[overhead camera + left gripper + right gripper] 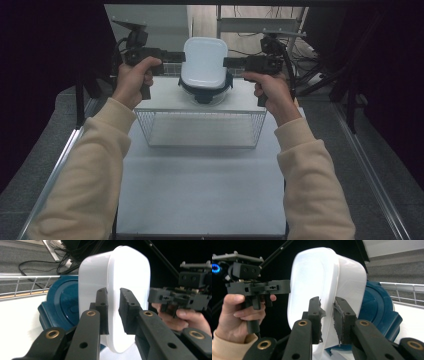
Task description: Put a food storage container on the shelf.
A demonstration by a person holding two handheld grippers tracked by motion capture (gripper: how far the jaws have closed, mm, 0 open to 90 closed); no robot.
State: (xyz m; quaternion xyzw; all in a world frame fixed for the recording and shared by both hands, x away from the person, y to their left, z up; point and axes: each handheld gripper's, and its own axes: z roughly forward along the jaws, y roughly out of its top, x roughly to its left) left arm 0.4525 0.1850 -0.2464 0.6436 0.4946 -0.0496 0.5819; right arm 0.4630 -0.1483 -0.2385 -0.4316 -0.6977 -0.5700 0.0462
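White desk, wire basket, two claws on one white container.

Dark curtains flank the desk [200, 190] in the high view; a wire basket [200, 129] stands upside down on it, and on the basket's top sits a blue lid [205, 92] with the white container [203, 62] held over it, the left claw [176, 56] at its left edge and the right claw [231, 62] at its right edge. From the left claw's view, its jaws are clamped on the container's rim [113, 302], with the blue lid [62, 305] just behind and the other hand [185, 318] beyond. From the right claw's view, its jaws straddle the opposite rim [327, 305], pads pressed against it, the blue lid [377, 307] beside it.
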